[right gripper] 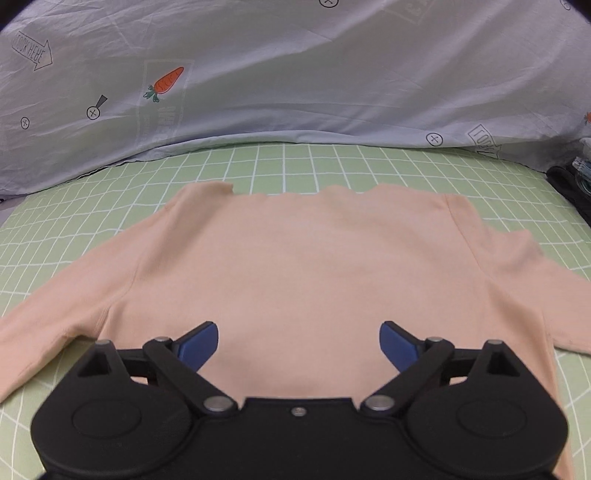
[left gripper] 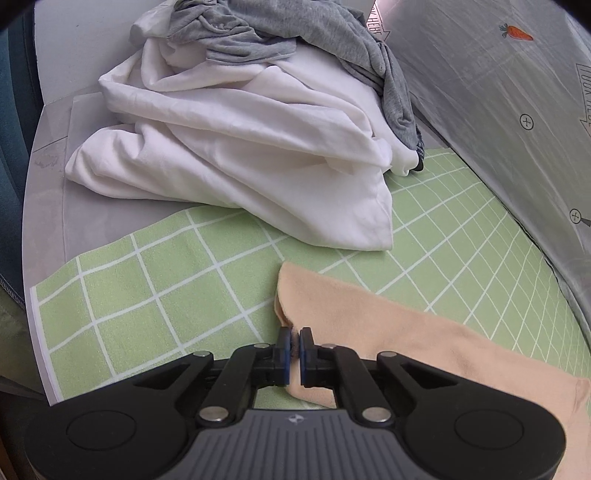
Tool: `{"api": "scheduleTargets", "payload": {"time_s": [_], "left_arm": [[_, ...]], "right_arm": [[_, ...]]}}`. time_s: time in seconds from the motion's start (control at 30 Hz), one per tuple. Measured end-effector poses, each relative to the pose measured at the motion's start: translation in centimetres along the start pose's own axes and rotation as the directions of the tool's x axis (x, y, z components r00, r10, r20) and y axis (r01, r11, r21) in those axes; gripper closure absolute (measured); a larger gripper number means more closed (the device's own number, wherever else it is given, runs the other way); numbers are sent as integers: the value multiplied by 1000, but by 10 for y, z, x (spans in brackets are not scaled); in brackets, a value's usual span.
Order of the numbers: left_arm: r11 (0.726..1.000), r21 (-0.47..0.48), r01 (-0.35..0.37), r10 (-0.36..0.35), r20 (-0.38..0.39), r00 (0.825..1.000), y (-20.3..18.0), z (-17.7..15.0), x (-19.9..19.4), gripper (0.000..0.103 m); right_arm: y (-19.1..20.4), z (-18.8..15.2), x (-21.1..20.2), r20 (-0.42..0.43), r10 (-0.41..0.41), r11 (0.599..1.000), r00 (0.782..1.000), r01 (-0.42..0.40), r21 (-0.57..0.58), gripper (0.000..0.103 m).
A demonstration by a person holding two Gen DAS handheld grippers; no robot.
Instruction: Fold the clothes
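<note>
A peach long-sleeved shirt (right gripper: 303,266) lies spread flat on the green checked mat (right gripper: 295,162), neck edge away from me and both sleeves stretched sideways. My right gripper (right gripper: 298,341) hovers over the shirt's lower body, blue pads wide apart, open with nothing between them. In the left wrist view the shirt's sleeve (left gripper: 388,332) runs across the mat (left gripper: 147,288), and my left gripper (left gripper: 294,341) is shut on the sleeve's edge near the cuff.
A crumpled white garment (left gripper: 236,147) with a grey garment (left gripper: 295,33) on top lies piled beyond the mat's far left end. A pale sheet printed with carrots (right gripper: 295,74) rises along the back. Dark items (right gripper: 576,181) sit at the far right.
</note>
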State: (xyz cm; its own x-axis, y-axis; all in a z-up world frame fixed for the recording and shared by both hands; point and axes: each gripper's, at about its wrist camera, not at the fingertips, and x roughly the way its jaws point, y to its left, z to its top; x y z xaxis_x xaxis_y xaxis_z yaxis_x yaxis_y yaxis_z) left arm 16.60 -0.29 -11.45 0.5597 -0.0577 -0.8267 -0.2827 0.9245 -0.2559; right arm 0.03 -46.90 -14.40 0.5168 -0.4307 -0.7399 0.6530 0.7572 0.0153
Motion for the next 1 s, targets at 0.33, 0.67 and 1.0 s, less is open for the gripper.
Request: {"api": "scheduleTargets", "payload": {"time_s": [0.33,0.67,1.0], "left_arm": [[881,259,397,-389,-84,917,-116,-24,-34,98],[673,540,505,-414,-291,863,-185,-89,-54,72],[856,477,199,-131,-172,976,-132,-57,-25,66]], "right_arm": [[-41,-44,-45,-51,-29,993,998,35,109,7],[-52,-35,-50,-43,62,977,997,-52,209,12],[36,-5,-39,-75,289,956,954,-284,66,56]]}}
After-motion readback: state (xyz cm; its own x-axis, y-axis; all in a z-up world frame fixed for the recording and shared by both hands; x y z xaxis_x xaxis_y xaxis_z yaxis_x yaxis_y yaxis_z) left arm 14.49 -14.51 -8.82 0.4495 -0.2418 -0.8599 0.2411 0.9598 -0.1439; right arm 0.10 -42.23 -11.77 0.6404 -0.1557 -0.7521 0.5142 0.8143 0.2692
